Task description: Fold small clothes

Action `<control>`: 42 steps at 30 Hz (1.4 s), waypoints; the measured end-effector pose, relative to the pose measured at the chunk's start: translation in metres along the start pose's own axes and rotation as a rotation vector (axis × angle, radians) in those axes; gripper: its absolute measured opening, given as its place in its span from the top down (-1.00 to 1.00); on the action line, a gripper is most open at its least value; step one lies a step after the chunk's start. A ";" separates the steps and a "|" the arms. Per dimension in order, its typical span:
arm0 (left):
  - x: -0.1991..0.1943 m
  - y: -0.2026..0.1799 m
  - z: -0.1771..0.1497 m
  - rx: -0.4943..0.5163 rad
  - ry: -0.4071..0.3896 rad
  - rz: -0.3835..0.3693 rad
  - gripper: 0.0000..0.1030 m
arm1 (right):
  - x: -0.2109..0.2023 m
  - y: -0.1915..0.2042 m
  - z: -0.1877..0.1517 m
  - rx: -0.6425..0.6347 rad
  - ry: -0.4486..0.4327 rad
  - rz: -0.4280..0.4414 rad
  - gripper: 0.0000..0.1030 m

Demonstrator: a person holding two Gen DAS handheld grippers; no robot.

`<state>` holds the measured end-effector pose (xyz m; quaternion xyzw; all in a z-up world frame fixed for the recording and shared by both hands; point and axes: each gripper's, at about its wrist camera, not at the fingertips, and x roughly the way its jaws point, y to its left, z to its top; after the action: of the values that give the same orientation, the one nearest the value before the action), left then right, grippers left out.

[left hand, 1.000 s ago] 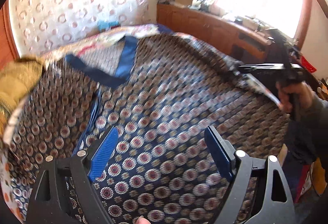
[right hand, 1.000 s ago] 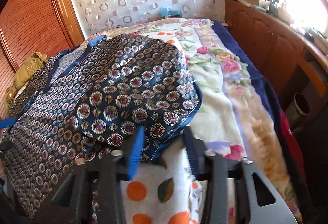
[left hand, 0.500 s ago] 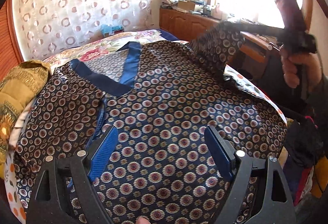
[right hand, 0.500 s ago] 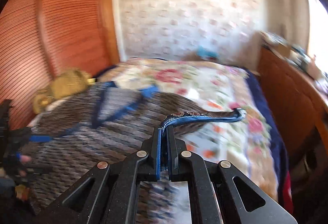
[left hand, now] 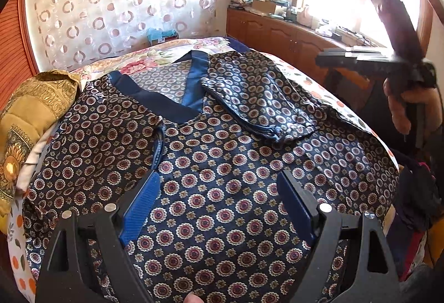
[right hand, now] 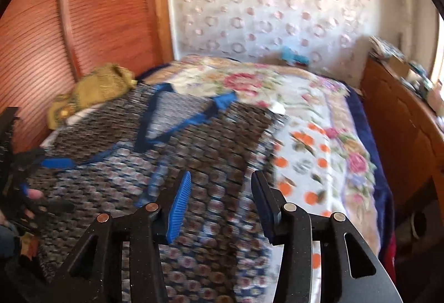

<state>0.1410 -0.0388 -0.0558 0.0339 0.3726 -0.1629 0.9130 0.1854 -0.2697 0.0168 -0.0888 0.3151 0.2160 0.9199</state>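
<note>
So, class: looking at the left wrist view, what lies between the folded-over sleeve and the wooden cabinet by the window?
In the left wrist view, a strip of flowered bedspread lies bare between the sleeve and the cabinet.

Left wrist view looks down close over the patterned shirt (left hand: 222,164). Right wrist view faces it from the bed's (right hand: 319,114) right edge. Both share the shirt.

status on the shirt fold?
Done: one sleeve lies folded across the shirt front. In hand: nothing; right gripper is opening with no cloth between its pads, left gripper hangs open over the shirt. Left: the other sleeve and the body.
</note>
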 end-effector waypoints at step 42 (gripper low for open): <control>0.169 0.008 0.124 -0.013 0.171 -0.012 0.29 | -0.020 -0.019 -0.095 0.121 0.114 -0.101 0.82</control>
<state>0.3401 -0.1002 -0.0836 0.0396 0.4505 -0.1625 0.8770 0.1279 -0.3221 -0.0452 -0.0610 0.3747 0.1447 0.9137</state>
